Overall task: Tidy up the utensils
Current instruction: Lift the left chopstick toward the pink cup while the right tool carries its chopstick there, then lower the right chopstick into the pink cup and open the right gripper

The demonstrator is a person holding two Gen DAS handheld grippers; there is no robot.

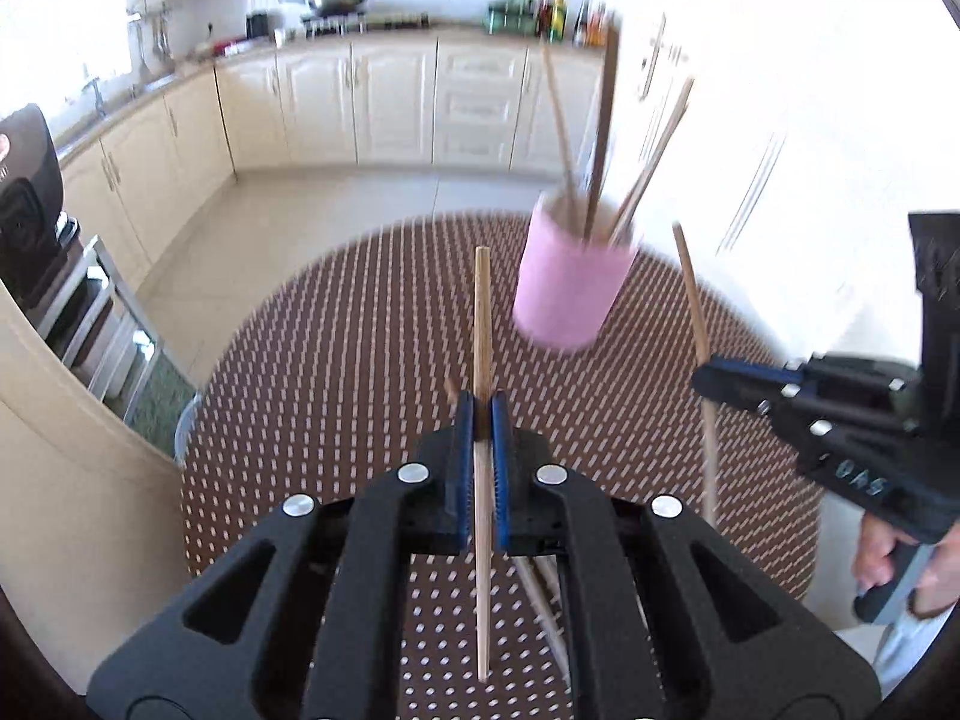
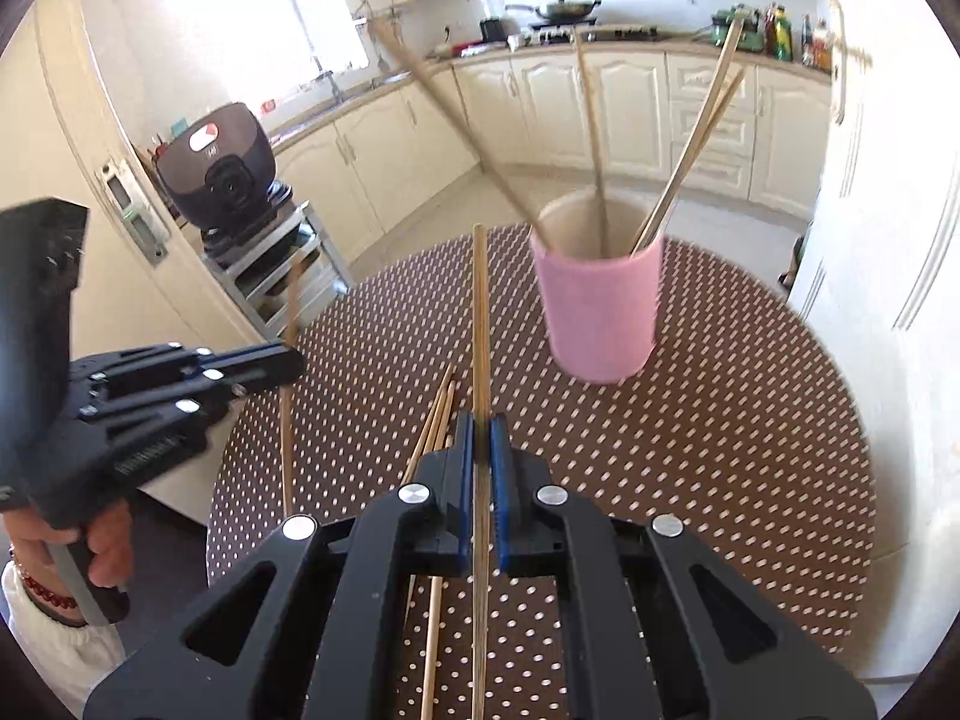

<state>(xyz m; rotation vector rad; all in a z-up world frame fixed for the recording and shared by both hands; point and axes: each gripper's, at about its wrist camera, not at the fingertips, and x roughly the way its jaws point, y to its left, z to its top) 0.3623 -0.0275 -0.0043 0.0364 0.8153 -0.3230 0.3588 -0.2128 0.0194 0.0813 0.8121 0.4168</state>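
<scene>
Wood chopsticks [image 2: 480,324]; matt pink cup [image 2: 600,312]; blk plastic grippers [image 1: 482,414].

One pink cup [image 2: 600,306] holds four chopsticks [image 2: 594,138], each of two grippers clamps one more, and about four loose chopsticks [image 2: 435,420] lie on the dotted worktop [image 2: 720,450].

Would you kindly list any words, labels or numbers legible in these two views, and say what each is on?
"DAS": raised letters, seen upside down, on the right gripper body; a partly blurred reading.
Red-and-white badge on the dark cooker: the small mark beneath it is too blurred to read.
Bottles on the counter: labels too small to read.
</scene>
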